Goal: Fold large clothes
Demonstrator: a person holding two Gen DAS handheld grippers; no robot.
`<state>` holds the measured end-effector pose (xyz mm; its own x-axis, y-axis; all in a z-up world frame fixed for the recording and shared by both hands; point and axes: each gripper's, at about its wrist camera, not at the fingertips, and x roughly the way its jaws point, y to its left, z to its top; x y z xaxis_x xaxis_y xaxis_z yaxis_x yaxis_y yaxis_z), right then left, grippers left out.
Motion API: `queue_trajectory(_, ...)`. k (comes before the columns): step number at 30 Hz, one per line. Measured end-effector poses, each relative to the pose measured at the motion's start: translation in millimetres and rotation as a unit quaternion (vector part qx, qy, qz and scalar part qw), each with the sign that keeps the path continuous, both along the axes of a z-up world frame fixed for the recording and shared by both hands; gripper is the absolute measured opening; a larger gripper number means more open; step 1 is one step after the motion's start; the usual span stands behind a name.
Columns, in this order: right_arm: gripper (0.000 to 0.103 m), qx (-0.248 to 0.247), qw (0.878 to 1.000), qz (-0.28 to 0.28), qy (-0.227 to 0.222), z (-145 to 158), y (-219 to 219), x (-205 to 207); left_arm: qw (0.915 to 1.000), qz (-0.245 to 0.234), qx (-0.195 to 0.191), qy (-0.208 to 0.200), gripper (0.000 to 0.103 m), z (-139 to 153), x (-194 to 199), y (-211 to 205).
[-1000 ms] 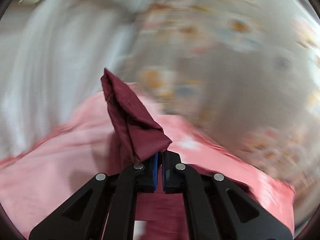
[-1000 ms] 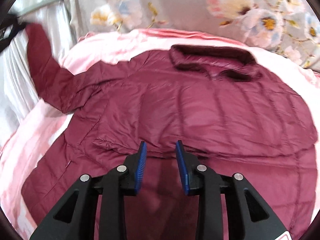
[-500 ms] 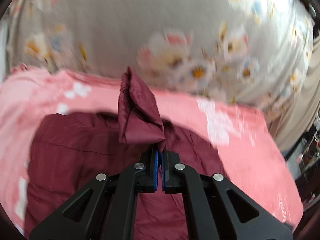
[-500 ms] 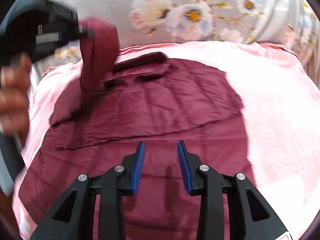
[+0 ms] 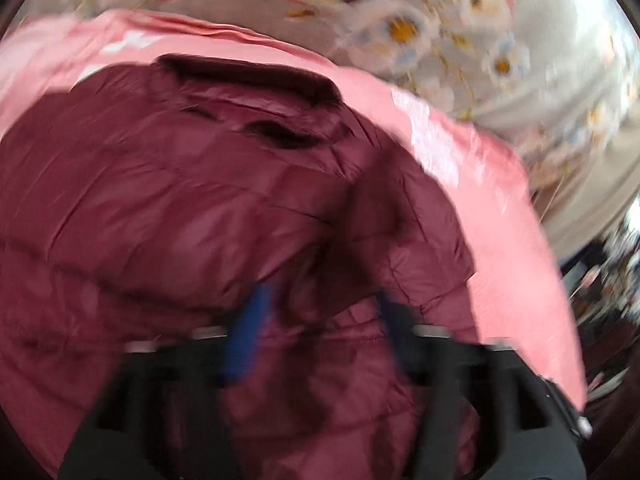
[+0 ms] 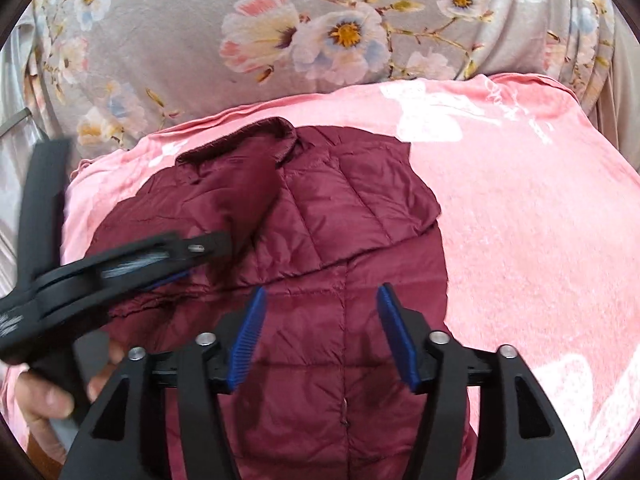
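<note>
A maroon quilted jacket (image 6: 320, 216) lies flat on a pink blanket (image 6: 520, 220), collar (image 6: 240, 140) at the far side, with a sleeve folded across its chest. It fills the blurred left wrist view (image 5: 180, 220). My left gripper (image 5: 316, 320) is open and empty just above the jacket; it also shows at the left of the right wrist view (image 6: 200, 260). My right gripper (image 6: 320, 304) is open and empty over the jacket's lower front.
A grey floral cover (image 6: 320, 32) rises behind the blanket. The blanket's right edge (image 5: 560, 280) drops off toward dark clutter (image 5: 612, 272). A hand (image 6: 52, 396) holds the left gripper's handle.
My left gripper carried the sleeve across over the jacket and opened, letting it go onto the chest. My right gripper opened wider and swung to face the jacket's right half.
</note>
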<state>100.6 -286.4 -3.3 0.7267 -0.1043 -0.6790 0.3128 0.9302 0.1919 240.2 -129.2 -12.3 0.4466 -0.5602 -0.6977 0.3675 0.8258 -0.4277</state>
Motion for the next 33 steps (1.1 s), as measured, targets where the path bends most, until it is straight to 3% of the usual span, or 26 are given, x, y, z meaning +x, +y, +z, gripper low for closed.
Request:
queue_trajectory(2,0.065,0.013,1.0,0.007,-0.002,1,-1,9,0.9988,0.027,-0.04,-0.01,0.078,12,-3,34)
queue_trajectory(6,0.067,0.04,0.999,0.007,-0.001,-3,-10,30,0.9931,0.097,-0.066,-0.006,0.08,19,11,107)
queue_trajectory(9,0.067,0.058,0.998,-0.01,0.003,-11,-21,43,0.9803,0.174,-0.09,0.027,0.08,9,35,167)
queue_trajectory(10,0.067,0.067,0.998,-0.016,0.006,-15,-26,48,0.9721,0.205,-0.104,0.043,0.08,3,44,192)
queue_trajectory(14,0.064,0.099,0.995,-0.021,0.022,-28,-38,66,0.9478,0.265,-0.154,0.086,0.075,-20,71,249)
queue_trajectory(17,0.04,0.11,0.993,-0.007,0.036,-34,-37,78,0.9314,0.289,-0.188,0.115,0.07,-41,88,271)
queue_trajectory(19,0.008,0.109,0.993,0.008,0.038,-33,-32,82,0.9217,0.298,-0.209,0.134,0.064,-52,98,281)
queue_trajectory(21,0.002,0.101,0.995,0.018,0.019,-21,-28,80,0.915,0.303,-0.224,0.145,0.055,-60,105,284)
queue_trajectory(22,0.002,0.102,0.995,0.023,0.002,-12,-28,76,0.9142,0.305,-0.223,0.147,0.051,-61,106,284)
queue_trajectory(23,0.001,0.102,0.994,0.026,-0.01,-5,-29,75,0.9141,0.308,-0.219,0.146,0.039,-59,109,283)
queue_trajectory(24,0.001,0.102,0.994,0.028,-0.026,6,-30,71,0.9142,0.315,-0.21,0.144,0.021,-57,113,284)
queue_trajectory(26,0.001,0.098,0.993,0.032,-0.057,28,-34,59,0.9181,0.318,-0.195,0.135,0.004,-49,118,287)
queue_trajectory(29,0.001,0.092,0.994,0.037,-0.05,30,-36,55,0.929,0.316,-0.168,0.095,0.001,-26,114,286)
queue_trajectory(31,0.001,0.058,0.998,0.031,-0.02,17,-31,57,0.9392,0.315,-0.124,0.057,0.001,-10,102,279)
queue_trajectory(33,0.001,0.034,0.999,0.028,0.021,-8,-25,59,0.9436,0.316,-0.092,0.039,0.001,-5,91,274)
